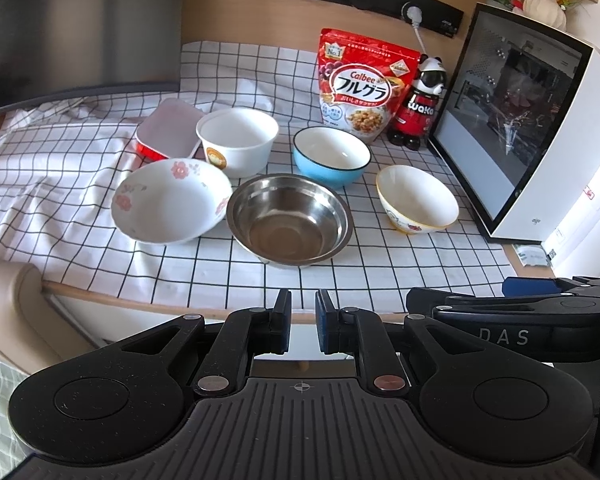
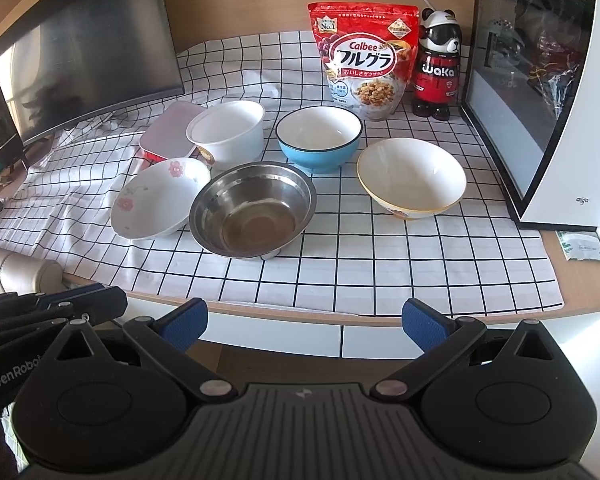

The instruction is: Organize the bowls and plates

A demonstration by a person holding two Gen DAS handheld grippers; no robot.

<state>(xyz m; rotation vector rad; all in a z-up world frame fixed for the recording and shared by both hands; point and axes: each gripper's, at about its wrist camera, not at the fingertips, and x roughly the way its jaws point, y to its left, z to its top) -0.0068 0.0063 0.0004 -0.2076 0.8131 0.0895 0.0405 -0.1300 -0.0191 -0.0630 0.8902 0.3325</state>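
Observation:
Several bowls stand on the checked cloth (image 1: 260, 280): a steel bowl (image 1: 290, 220) in front, a flowered white bowl (image 1: 172, 200) tilted against its left, a tall white bowl (image 1: 238, 140), a blue bowl (image 1: 331, 156), a yellow-rimmed bowl (image 1: 418, 200) and a red-and-pink rectangular dish (image 1: 168, 130). The same pieces show in the right wrist view: steel bowl (image 2: 254, 210), flowered bowl (image 2: 160, 202), blue bowl (image 2: 319, 136), yellow-rimmed bowl (image 2: 412, 178). My left gripper (image 1: 303, 314) is nearly shut and empty, in front of the table edge. My right gripper (image 2: 305, 320) is open and empty, also short of the edge.
A cereal bag (image 1: 360, 84) and a panda bottle (image 1: 418, 100) stand at the back. A white computer case with a glass panel (image 1: 516, 136) is on the right, a dark monitor (image 1: 76, 28) at the back left. The right gripper's body (image 1: 540, 320) shows beside mine.

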